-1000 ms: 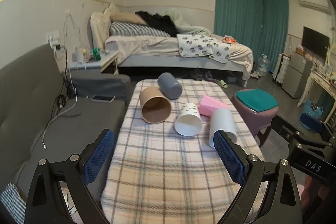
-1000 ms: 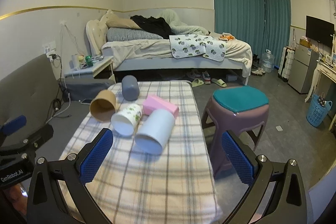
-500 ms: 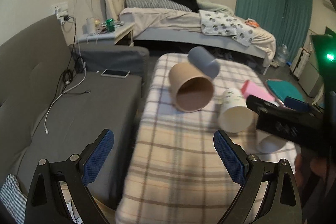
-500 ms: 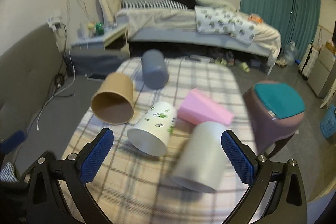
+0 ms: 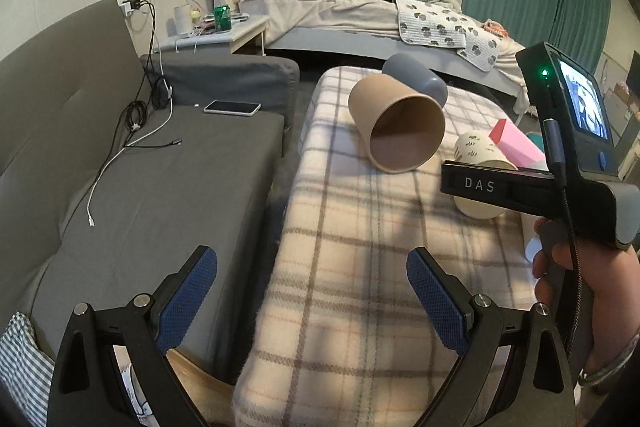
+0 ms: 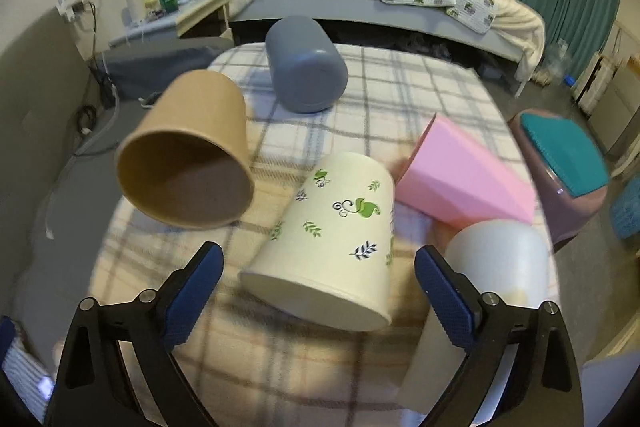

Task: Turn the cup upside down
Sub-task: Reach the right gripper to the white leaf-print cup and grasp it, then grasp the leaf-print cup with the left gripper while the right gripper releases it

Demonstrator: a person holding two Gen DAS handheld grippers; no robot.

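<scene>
Since a second ago both views are brought lower and closer over the plaid table (image 5: 340,287).

Left wrist view: left gripper (image 5: 312,291) is held spread and empty over the near table edge; brown cup (image 5: 398,125) lies well ahead.

Right wrist view: right gripper (image 6: 318,285) is seen released, nothing grasped. Leaf-print cup (image 6: 332,243) lies on its side between the jaws, just ahead, mouth toward the camera, long axis running away. The right hand is judged nearer.

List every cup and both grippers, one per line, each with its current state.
Brown cup: on its side, mouth toward camera.
Blue-grey cup: on its side, base toward camera.
Leaf-print cup: on its side, between the right gripper's open fingers.
Pink cup: on its side.
White cup: on its side.
Left gripper: open, empty.
Right gripper: open, empty.
</scene>
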